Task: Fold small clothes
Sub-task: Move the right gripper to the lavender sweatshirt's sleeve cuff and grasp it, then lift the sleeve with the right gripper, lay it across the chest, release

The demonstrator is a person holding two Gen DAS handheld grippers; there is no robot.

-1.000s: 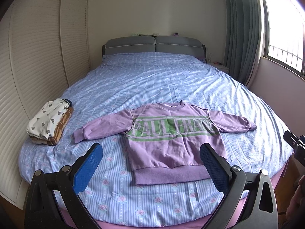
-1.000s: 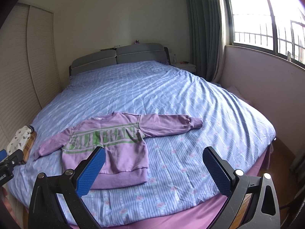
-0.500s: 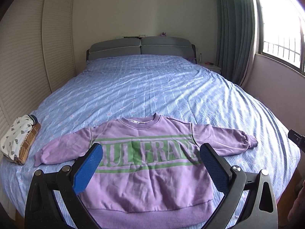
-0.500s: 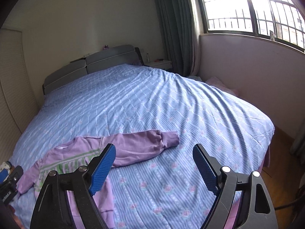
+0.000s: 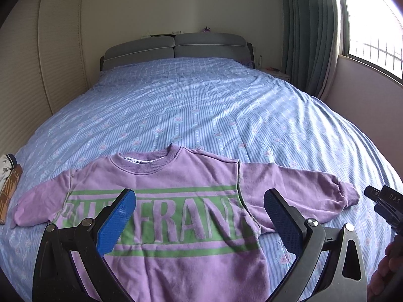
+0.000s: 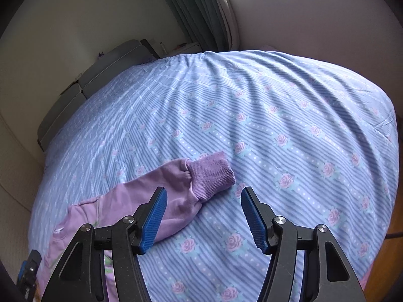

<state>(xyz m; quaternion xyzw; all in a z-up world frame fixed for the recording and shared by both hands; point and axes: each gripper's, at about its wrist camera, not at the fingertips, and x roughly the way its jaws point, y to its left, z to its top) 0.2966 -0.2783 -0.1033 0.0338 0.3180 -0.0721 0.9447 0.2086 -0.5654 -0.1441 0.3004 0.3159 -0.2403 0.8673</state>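
Sweatshirt (image 5: 176, 196): purple w/ green lettering, lying flat, front up, near foot end of bed (image 5: 201, 115); both sleeves spread out to the sides.
Right sleeve cuff (image 6: 210, 177): ribbed, flat on the blue floral cover, pointing away from body of garment.
Left hand-held gripper (image 5: 199, 216): jaws wide apart, over sweatshirt chest; pads not touching fabric, nothing betw. them.
Right hand-held gripper (image 6: 202, 217): tilted down over right sleeve; jaws have just been closing, now partway apart; cuff end lies just ahead of the gap, not clamped.
Folded pile (image 5: 8, 191): at left edge of bed, well apart from sweatshirt.
Headboard (image 5: 173, 47): grey, far end.
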